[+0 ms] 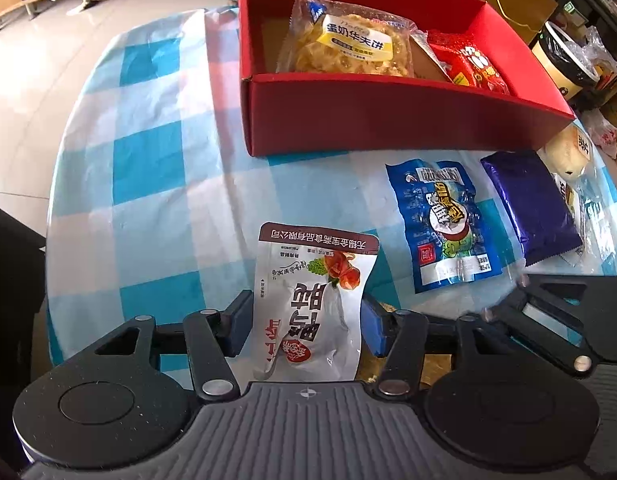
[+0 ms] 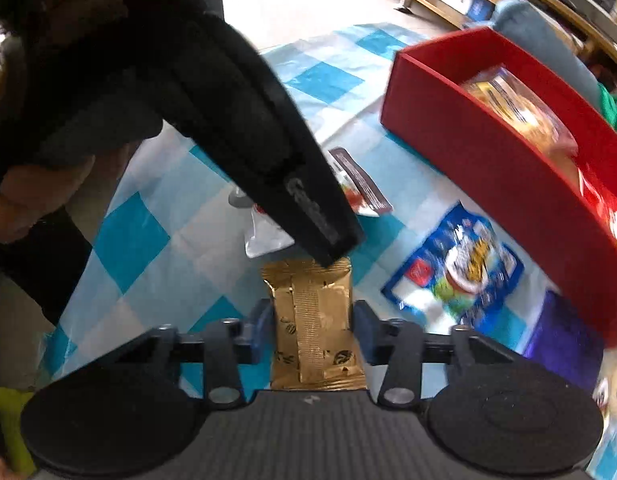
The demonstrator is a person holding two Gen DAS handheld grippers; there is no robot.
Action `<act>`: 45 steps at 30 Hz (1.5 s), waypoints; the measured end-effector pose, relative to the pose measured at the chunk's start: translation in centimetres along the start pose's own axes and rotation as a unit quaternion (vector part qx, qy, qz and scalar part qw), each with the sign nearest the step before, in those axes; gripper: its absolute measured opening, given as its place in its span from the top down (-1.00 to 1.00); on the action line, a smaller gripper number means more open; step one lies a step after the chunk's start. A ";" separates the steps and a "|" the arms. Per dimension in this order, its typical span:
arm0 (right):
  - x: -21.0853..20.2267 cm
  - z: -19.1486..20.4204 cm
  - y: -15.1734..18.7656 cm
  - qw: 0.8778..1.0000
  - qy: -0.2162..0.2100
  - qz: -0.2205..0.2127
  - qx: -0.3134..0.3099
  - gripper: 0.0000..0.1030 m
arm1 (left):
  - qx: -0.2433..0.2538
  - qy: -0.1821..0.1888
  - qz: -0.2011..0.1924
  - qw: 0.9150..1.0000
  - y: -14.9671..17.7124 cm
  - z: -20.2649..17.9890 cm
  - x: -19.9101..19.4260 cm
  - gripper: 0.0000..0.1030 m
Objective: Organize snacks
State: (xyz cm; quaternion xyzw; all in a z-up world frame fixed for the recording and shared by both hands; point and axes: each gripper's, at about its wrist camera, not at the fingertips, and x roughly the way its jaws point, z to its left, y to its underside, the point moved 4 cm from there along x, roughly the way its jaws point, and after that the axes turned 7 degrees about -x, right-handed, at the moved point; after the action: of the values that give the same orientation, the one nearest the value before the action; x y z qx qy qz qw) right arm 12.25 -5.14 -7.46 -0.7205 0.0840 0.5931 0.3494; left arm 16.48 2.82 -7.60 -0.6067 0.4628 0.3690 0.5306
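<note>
The left gripper (image 1: 306, 322) has its blue pads pressed against both sides of a white snack pouch (image 1: 312, 304) with a brown top band, gripping it above the blue-and-white checked tablecloth (image 1: 156, 168). At about twelve o'clock from the pouch sits the red box (image 1: 388, 120), which holds a clear-wrapped waffle cake pack (image 1: 348, 36) and, at its three o'clock, a red snack packet (image 1: 474, 66). On the cloth just in front of the box lie a blue snack bag (image 1: 442, 224) and, at that bag's three o'clock, a purple packet (image 1: 530, 208), side by side but apart. A pale bun-like snack (image 1: 566, 152) lies beyond the purple packet (its label is too blurred to read).

The right gripper (image 2: 312, 330) is closed to the width of a gold foil packet (image 2: 314, 328), pads touching both long edges. At eleven o'clock above it looms the dark body of the left gripper, partly hiding the white pouch.
</note>
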 end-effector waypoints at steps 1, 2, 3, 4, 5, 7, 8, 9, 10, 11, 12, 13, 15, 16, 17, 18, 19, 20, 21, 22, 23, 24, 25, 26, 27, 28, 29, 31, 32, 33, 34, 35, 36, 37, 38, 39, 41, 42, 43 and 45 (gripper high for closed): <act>-0.2 -0.2 0.5 1.000 0.003 0.007 0.011 0.30 | 0.005 -0.001 -0.001 1.000 0.1 -0.2 0.0 -0.22; -0.4 -0.3 1.1 1.000 0.011 0.012 0.018 0.31 | 0.010 -0.002 0.000 1.000 0.1 -0.4 0.1 -0.23; -0.7 -0.5 1.7 0.999 0.017 0.018 0.025 0.31 | 0.016 -0.003 0.000 1.000 0.2 -0.7 0.2 -0.23; -1.0 -0.8 2.3 0.999 0.022 0.024 0.033 0.31 | 0.024 -0.006 -0.001 1.000 0.3 -0.9 0.3 -0.23; -1.3 -1.1 3.0 0.998 0.029 0.029 0.047 0.31 | 0.034 -0.012 -0.004 0.999 0.4 -1.3 0.3 -0.22; -2.1 -1.7 4.3 0.996 0.037 0.034 0.071 0.32 | 0.051 -0.018 -0.007 0.999 0.8 -1.9 0.4 -0.23; -2.5 -2.2 4.8 0.995 0.043 0.035 0.080 0.32 | 0.057 -0.017 -0.007 0.998 1.1 -2.2 0.4 -0.24; -2.6 -2.4 5.3 0.994 0.051 0.038 0.091 0.31 | 0.062 -0.013 -0.004 0.998 1.3 -2.6 0.4 -0.25; -2.5 -2.6 5.9 0.992 0.061 0.043 0.099 0.31 | 0.069 -0.013 -0.005 0.997 1.6 -3.0 0.5 -0.31; -2.5 -2.8 6.2 0.991 0.063 0.041 0.107 0.30 | 0.078 -0.017 -0.007 0.997 1.9 -3.3 0.5 -0.36; -2.5 -3.0 6.3 0.991 0.061 0.036 0.116 0.30 | 0.087 -0.021 -0.008 0.996 2.1 -3.6 0.6 -0.38; -2.5 -3.6 6.1 0.990 0.063 0.033 0.120 0.28 | 0.094 -0.026 -0.010 0.995 2.2 -3.9 0.8 -0.44; -2.4 -3.9 6.0 0.990 0.067 0.023 0.125 0.22 | 0.104 -0.037 -0.015 0.994 2.4 -4.2 1.0 -0.58; -2.5 -3.8 6.1 0.989 0.066 0.020 0.128 0.11 | 0.107 -0.045 -0.019 0.993 2.4 -4.3 1.1 -0.66; -2.5 -3.8 6.2 0.990 0.061 0.015 0.129 0.02 | 0.108 -0.050 -0.021 0.993 2.3 -4.3 1.2 -0.72; -2.3 -3.5 5.9 0.990 0.056 0.012 0.128 -0.17 | 0.107 -0.051 -0.022 0.993 2.3 -4.4 1.3 -0.73; -2.0 -3.0 5.7 0.991 0.054 0.008 0.126 -0.34 | 0.106 -0.051 -0.023 0.993 2.3 -4.3 1.3 -0.75; -1.8 -2.6 5.6 0.991 0.052 0.006 0.121 -0.43 | 0.103 -0.051 -0.023 0.993 2.3 -4.3 1.4 -0.76; -1.5 -2.4 5.6 0.992 0.052 0.007 0.115 -0.61 | 0.102 -0.052 -0.023 0.993 2.4 -4.3 1.4 -0.77; -1.4 -2.2 5.7 0.992 0.054 0.010 0.110 -0.79 | 0.101 -0.053 -0.025 0.993 2.4 -4.2 1.4 -0.80; -1.1 -2.1 5.8 0.992 0.057 0.016 0.112 -0.88 | 0.101 -0.054 -0.027 0.993 2.4 -4.2 1.5 -0.84; -0.9 -2.2 6.0 0.991 0.058 0.019 0.116 -0.95 | 0.101 -0.055 -0.028 0.993 2.4 -4.2 1.5 -0.85; -0.9 -2.3 6.0 0.991 0.059 0.018 0.117 -0.95 | 0.100 -0.053 -0.028 0.993 2.5 -4.0 1.5 -0.86; -0.9 -2.6 6.0 0.991 0.056 0.018 0.120 -0.95 | 0.096 -0.051 -0.026 0.994 2.5 -3.8 1.5 -0.88; -1.0 -2.8 6.0 0.990 0.052 0.016 0.126 -0.95 | 0.091 -0.049 -0.024 0.994 2.5 -3.6 1.6 -0.90; -1.0 -3.1 6.0 0.990 0.049 0.014 0.135 -0.95 | 0.087 -0.048 -0.023 0.995 2.4 -3.2 1.5 -0.93; -1.1 -3.2 6.0 0.989 0.046 0.014 0.141 -0.95 | 0.083 -0.046 -0.021 0.995 2.4 -3.0 1.6 -1.00; -0.9 -3.2 5.8 0.989 0.048 0.022 0.136 -0.95 | 0.082 -0.044 -0.021 0.995 2.3 -2.9 2.0 -1.00; -0.8 -3.0 5.7 0.990 0.052 0.027 0.127 -0.95 | 0.085 -0.046 -0.023 0.995 2.4 -2.9 2.0 -1.00; -0.6 -2.8 5.6 0.991 0.057 0.032 0.118 -0.95 | 0.086 -0.045 -0.025 0.995 2.4 -2.9 2.0 -1.00; -0.6 -2.6 5.5 0.991 0.062 0.036 0.112 -0.95 | 0.086 -0.045 -0.026 0.995 2.5 -2.9 2.0 -1.00; -0.5 -2.8 5.4 0.991 0.060 0.037 0.115 -0.95 | 0.086 -0.043 -0.027 0.995 2.5 -2.8 2.0 -1.00; -0.6 -3.0 5.4 0.991 0.057 0.037 0.119 -0.95 | 0.084 -0.042 -0.028 0.995 2.4 -2.8 1.9 -1.00; -0.7 -3.2 5.5 0.990 0.054 0.036 0.125 -0.93 | 0.084 -0.040 -0.029 0.995 2.4 -2.8 1.9 -1.00; -0.8 -3.5 5.5 0.989 0.055 0.034 0.131 -0.89 | 0.083 -0.039 -0.031 0.995 2.4 -2.7 1.9 -1.00; -0.9 -3.7 5.5 0.989 0.058 0.033 0.134 -0.78 | 0.084 -0.039 -0.034 0.995 2.5 -2.7 1.9 -1.00; -1.2 -3.8 5.7 0.989 0.066 0.031 0.131 -0.65 | 0.085 -0.038 -0.044 0.995 2.8 -2.6 1.9 -1.00; -1.3 -3.8 5.7 0.989 0.068 0.030 0.131 -0.61 | 0.083 -0.038 -0.046 0.995 2.8 -2.6 1.8 -1.00; -1.4 -3.8 5.7 0.988 0.070 0.030 0.131 -0.57 | 0.082 -0.038 -0.047 0.995 2.9 -2.6 1.8 -1.00; -1.7 -3.9 5.8 0.988 0.072 0.029 0.134 -0.47 | 0.078 -0.041 -0.046 0.995 2.8 -2.6 1.8 -1.00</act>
State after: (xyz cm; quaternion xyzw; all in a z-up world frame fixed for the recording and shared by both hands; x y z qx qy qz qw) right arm 11.78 -12.30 -8.08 -0.7053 0.2082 0.5329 0.4187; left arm 14.20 -0.11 -9.70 -0.5690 0.4397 0.3315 0.6108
